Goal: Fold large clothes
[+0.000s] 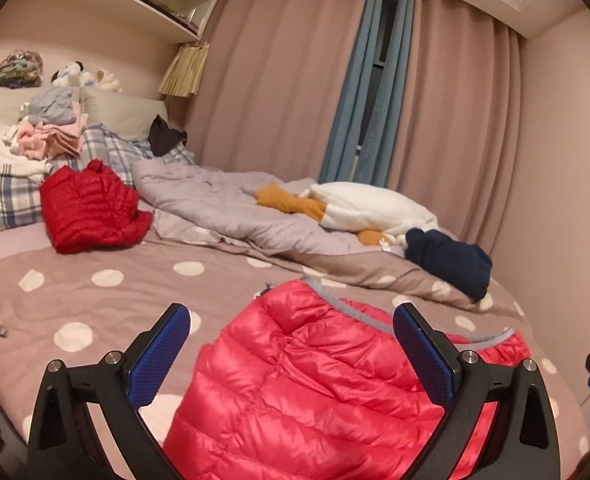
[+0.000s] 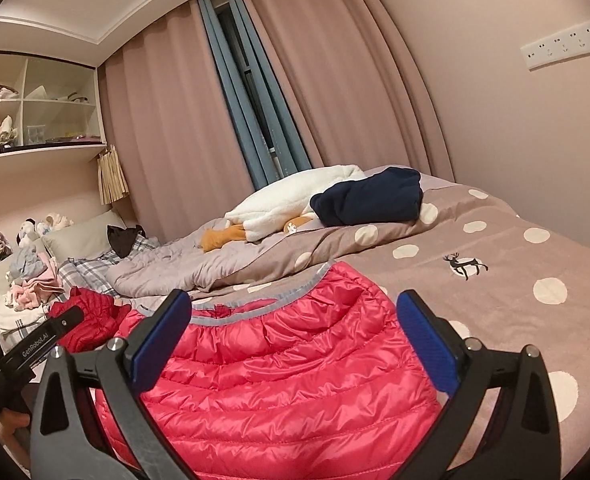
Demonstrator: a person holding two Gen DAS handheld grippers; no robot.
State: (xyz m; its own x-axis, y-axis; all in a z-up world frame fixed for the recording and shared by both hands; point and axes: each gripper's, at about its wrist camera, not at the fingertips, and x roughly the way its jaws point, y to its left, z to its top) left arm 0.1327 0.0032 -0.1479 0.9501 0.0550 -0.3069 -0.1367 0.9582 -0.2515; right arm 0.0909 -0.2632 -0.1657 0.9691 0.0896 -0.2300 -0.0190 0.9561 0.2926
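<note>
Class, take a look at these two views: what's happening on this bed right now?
A person holds two sets of tongs over a pink puffer jacket lying on the dotted bedspread. The left tongs and right tongs are both open and grip nothing. The jacket looks partly folded, its grey-trimmed edge away from the cameras. A red jacket lies bundled near the pillows, and a navy garment sits beside a white plush toy.

2 red puffer jkts (image 1: 319,380) (image 1: 91,208), 1 navy garment (image 1: 451,260), 2 tools (image 1: 291,352) (image 2: 291,344).
</note>
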